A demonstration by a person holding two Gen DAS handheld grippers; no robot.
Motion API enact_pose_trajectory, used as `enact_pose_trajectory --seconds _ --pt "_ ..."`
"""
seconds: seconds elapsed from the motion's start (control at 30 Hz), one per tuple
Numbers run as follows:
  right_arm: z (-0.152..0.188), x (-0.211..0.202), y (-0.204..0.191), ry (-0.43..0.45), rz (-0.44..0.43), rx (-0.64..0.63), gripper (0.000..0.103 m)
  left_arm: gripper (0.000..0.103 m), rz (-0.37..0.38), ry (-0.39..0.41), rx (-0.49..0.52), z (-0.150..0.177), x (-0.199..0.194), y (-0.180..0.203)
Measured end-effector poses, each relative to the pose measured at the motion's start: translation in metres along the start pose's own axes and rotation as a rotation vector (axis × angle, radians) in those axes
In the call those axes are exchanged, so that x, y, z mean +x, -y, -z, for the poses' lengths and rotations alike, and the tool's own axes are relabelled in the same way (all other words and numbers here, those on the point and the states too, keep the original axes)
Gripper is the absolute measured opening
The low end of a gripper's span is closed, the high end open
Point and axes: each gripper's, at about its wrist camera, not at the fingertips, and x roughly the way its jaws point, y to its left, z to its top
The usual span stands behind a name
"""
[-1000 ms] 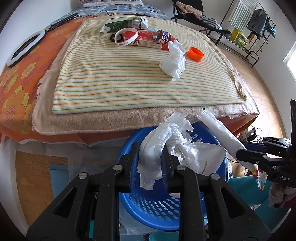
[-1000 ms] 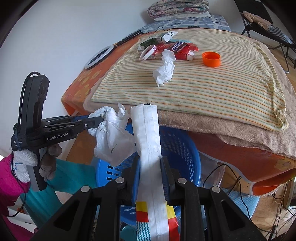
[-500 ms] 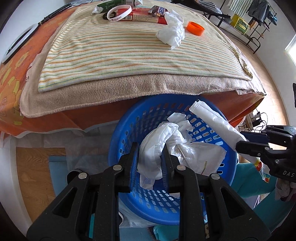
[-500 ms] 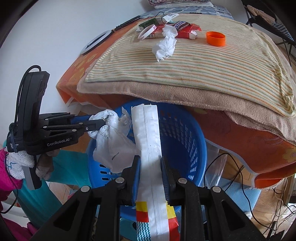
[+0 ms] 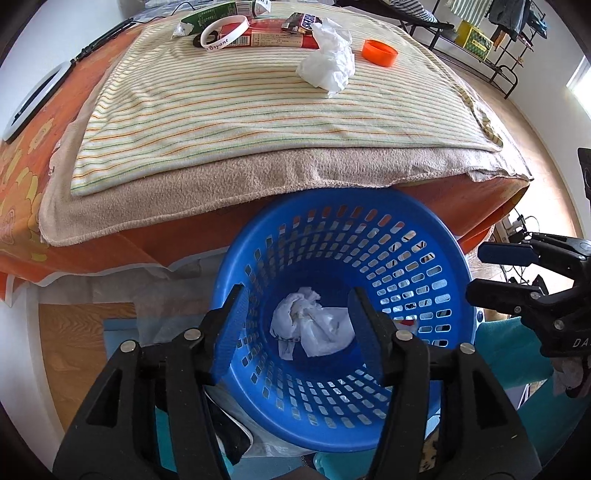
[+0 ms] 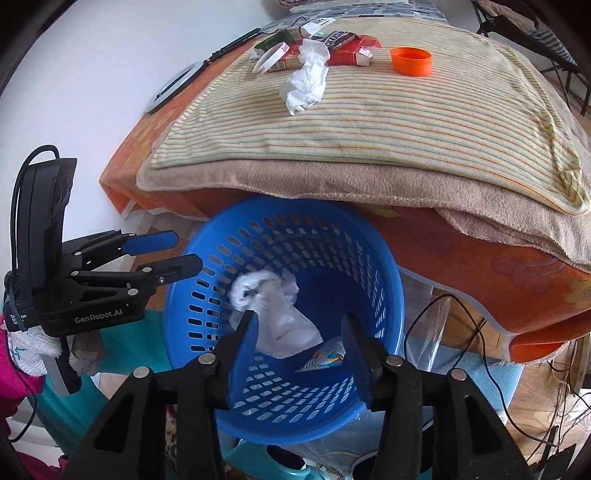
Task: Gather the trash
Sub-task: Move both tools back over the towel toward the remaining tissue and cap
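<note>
Left wrist view: the left gripper [image 5: 297, 325] hangs over the blue basket [image 5: 436, 295], jaws spread wide and holding nothing. A crumpled white plastic bag [image 5: 314, 328] lies at the basket's bottom. Seen from the right wrist, the right gripper [image 6: 299, 347] is also over the basket with jaws apart and empty, and a colourful wrapper [image 6: 325, 356] rests beside the bag. On the striped towel [image 5: 221, 110] above, a crumpled tissue [image 5: 328, 62], an orange cap [image 5: 380, 52], a white wristband [image 5: 223, 35] and a red box [image 5: 273, 37] remain.
</note>
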Motion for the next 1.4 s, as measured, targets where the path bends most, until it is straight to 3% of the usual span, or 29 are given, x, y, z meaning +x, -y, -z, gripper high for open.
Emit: enact_pose_trajectory --seconds 0.2,0.43,0.83,1.4 --pt "-0.003 -0.002 -0.002 0.013 0.025 -0.009 0.079 0.058 -0.001 -0.009 -0.002 -0.002 0.003 0.001" --pt "-0.005 -0.002 -0.001 0.015 0.052 -0.011 0.085 0.058 0.0 0.001 -0.02 -0.007 0.001 -0.004" --pt "-0.031 -0.034 0.004 0.133 0.132 -0.003 0.091 0.058 0.011 0.047 -0.017 -0.037 -0.012 0.002" --pt "-0.099 -0.071 0.024 0.249 0.209 0.01 0.096 0.058 0.038 0.134 -0.011 -0.102 -0.029 0.016"
